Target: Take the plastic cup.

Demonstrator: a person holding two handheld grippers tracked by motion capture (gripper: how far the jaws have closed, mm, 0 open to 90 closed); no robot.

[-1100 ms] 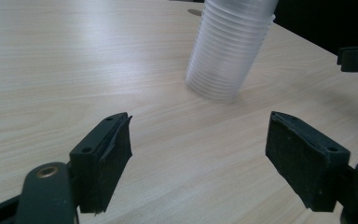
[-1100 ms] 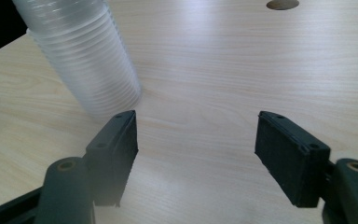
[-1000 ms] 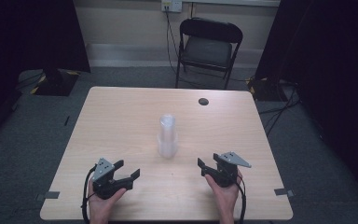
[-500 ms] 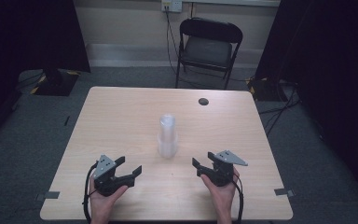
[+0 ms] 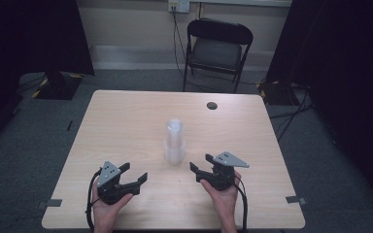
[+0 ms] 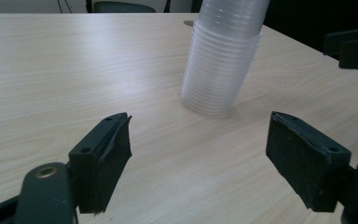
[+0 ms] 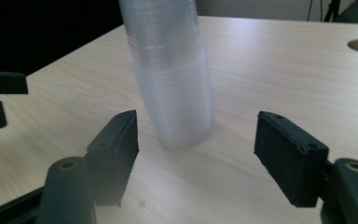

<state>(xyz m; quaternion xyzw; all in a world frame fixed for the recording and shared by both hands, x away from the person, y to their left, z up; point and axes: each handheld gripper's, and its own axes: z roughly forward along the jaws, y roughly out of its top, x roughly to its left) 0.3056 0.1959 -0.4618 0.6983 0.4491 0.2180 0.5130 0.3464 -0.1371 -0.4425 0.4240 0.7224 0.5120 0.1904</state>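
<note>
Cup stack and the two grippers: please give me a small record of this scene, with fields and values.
object: stack of clear plastic cups, upright, mouth down
location: middle of the wooden table
left gripper: open, near side of the stack, apart from it
right gripper: open, facing the stack, apart from it
held: nothing
other: dark round hole near the far edge; folding chair behind the table

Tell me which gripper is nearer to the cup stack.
The right gripper: a narrower strip of table lies between it and the cup stack than for the left gripper.
</note>
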